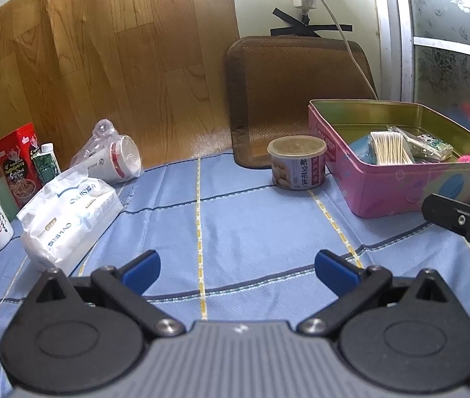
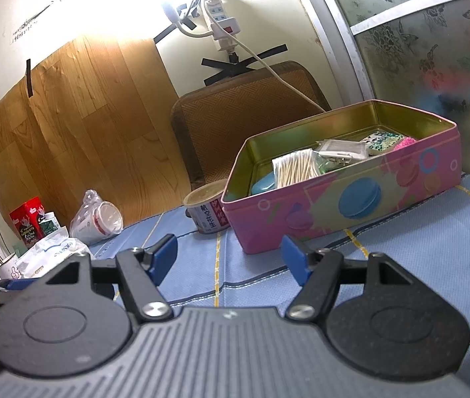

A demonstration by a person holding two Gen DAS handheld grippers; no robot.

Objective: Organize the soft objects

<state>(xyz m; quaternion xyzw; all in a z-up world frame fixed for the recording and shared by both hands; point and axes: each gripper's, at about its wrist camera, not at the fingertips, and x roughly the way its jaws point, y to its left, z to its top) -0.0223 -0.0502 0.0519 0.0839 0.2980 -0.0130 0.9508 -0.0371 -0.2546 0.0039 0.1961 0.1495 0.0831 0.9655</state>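
Tissue pack (image 1: 69, 212) lies on the blue tablecloth (image 1: 251, 225), ahead and left of the left gripper (image 1: 237, 270), untouched. Both the left and the right gripper (image 2: 230, 258) are spread and empty, near the pink tin (image 2: 344, 195)

Your pink tin (image 2: 344, 205) sits open on the blue cloth, holding a cotton swab pack (image 2: 296, 167), a blue case (image 2: 263, 182), clear packets (image 2: 342, 151) and a pink fuzzy piece (image 2: 405, 144).

We hold our left gripper (image 1: 237, 272) and right gripper (image 2: 230, 258) low, both jaws wide apart, holding nothing.
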